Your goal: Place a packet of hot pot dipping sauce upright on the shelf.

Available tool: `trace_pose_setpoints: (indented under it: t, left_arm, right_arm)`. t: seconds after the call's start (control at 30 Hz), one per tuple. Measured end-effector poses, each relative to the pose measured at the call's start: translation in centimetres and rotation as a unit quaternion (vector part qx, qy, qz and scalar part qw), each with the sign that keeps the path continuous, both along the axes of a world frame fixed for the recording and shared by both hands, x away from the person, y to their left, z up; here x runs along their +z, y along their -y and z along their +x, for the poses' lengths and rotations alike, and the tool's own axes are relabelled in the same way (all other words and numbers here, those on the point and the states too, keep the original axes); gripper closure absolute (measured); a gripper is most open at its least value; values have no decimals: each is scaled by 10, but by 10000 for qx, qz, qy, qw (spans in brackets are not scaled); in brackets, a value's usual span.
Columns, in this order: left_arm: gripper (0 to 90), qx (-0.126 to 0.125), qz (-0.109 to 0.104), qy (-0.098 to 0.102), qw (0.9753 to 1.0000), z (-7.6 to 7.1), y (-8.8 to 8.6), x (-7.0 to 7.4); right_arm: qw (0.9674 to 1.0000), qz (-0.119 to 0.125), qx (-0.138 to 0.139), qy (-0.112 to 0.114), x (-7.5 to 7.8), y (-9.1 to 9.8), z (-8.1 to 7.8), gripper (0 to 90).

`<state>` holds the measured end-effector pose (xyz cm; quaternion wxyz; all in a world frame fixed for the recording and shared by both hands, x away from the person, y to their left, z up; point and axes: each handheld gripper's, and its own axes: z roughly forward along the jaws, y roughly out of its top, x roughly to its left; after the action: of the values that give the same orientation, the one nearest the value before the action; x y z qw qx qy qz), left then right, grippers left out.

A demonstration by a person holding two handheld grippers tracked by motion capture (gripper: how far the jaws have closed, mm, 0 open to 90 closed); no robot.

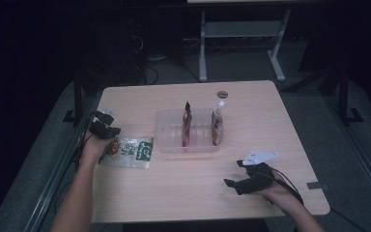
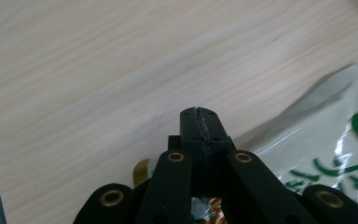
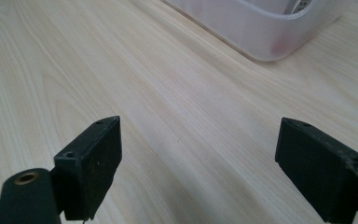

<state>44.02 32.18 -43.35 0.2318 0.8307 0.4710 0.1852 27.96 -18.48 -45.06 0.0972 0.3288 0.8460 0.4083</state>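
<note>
A green and white pouch (image 1: pixel 128 152) lies flat on the wooden table (image 1: pixel 251 111) at the left. My left gripper (image 1: pixel 107 123) sits by the pouch's left end, with the hand resting on that end. In the left gripper view its jaws are pressed together, the left gripper (image 2: pixel 199 122) is shut, and the pouch (image 2: pixel 326 140) spreads out to the right and under the gripper body. Nothing clearly shows between the pads. My right gripper (image 1: pixel 234 173) rests open near the front right of the table. In the right gripper view the right gripper (image 3: pixel 198 140) has bare wood between its jaws.
A clear plastic bin (image 1: pixel 166 140) stands mid-table with a red pouch (image 1: pixel 187 128) and a white-capped pouch (image 1: pixel 217 125) upright in it. The bin's corner (image 3: pixel 270 32) lies ahead of the right gripper. A small dark disc (image 1: pixel 222 94) sits behind the bin. The table's left edge is close to the left hand.
</note>
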Motion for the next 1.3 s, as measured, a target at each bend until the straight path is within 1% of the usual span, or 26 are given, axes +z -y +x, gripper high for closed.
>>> trace_pose_setpoints:
  t: [0.03, 0.13, 0.23, 0.27, 0.3, 0.4, 0.43, 0.47, 0.5, 0.57, 0.6, 0.63, 0.8, 0.87, 0.9, 0.93, 0.97, 1.0, 1.03, 1.1, 1.17, 1.2, 1.23, 1.3]
  left_arm:
    - [899, -48, 26, -51, 10000, 0, -1, -1]
    - [899, -106, 70, -115, 9999, -1, 0, -3]
    - [899, -242, 174, -207, 9993, -4, 2, -4]
    - [899, -271, 151, -204, 9993, -6, 2, -4]
    - [899, -240, 45, -215, 9995, -9, 3, -6]
    - [899, -340, -2, -284, 9990, -16, 3, -8]
    - [899, -404, 10, -327, 9986, -18, 3, -8]
    - [899, -437, -22, -350, 9984, -21, 4, -9]
    - [899, -524, 32, -375, 9979, -23, 3, -9]
    - [899, -562, -66, -443, 9974, -29, 5, -11]
    - [899, -601, -48, -519, 9968, -32, 5, -11]
    - [899, -668, -2, -543, 9963, -34, 6, -11]
    - [899, -811, -125, -660, 9944, -50, 6, -11]
    - [899, -876, -203, -654, 9938, -57, 6, -11]
    - [899, -920, -227, -662, 9933, -60, 7, -11]
    - [899, -1022, -306, -698, 9918, -66, 9, -12]
    - [899, -1022, -306, -698, 9918, -66, 9, -12]
    - [899, -1045, -396, -695, 9913, -71, 12, -12]
    - [899, -1113, -388, -729, 9904, -74, 14, -12]
    - [899, -1201, -469, -750, 9888, -81, 19, -12]
    - [899, -1303, -484, -777, 9872, -86, 23, -11]
    - [899, -1373, -479, -746, 9866, -90, 26, -11]
    - [899, -1444, -507, -766, 9852, -94, 29, -11]
    - [899, -1543, -563, -770, 9834, -100, 33, -11]
  right_arm:
    - [10000, 1, 1, -8, 0, 0, 0, 143]
    - [10000, -21, 0, -3, 0, 0, -1, 143]
    - [10000, -27, -5, 0, 0, 0, -1, 143]
    - [10000, -35, -3, 2, 0, 0, -1, 143]
    - [10000, -32, -14, -3, 0, 0, -1, 143]
    - [10000, -16, -24, 8, 0, 1, -2, 143]
    - [10000, -19, -30, 3, 0, 1, -2, 143]
    - [10000, -20, -31, 2, 0, 1, -2, 144]
    - [10000, -21, -29, 5, 1, 1, -2, 144]
    - [10000, -27, -18, 12, 1, 1, -2, 144]
    - [10000, -31, -1, 36, 1, 1, -2, 143]
    - [10000, -34, 4, 37, 1, 1, -2, 144]
    - [10000, -22, 1, 57, 2, 1, -3, 143]
    - [10000, -13, -7, 66, 2, 1, -3, 144]
    - [10000, -18, -10, 68, 2, 2, -3, 144]
    - [10000, -21, -11, 48, 3, 2, -4, 144]
    - [10000, -21, -11, 48, 3, 2, -4, 144]
    - [10000, -14, -26, 38, 3, 2, -4, 144]
    - [10000, -14, -25, 42, 3, 3, -4, 144]
    - [10000, 7, -50, 52, 4, 3, -4, 144]
    - [10000, 10, -49, 68, 5, 4, -5, 144]
    - [10000, 9, -41, 77, 5, 4, -5, 144]
    - [10000, 8, -34, 80, 5, 4, -5, 144]
    - [10000, 6, -27, 75, 5, 3, -5, 144]
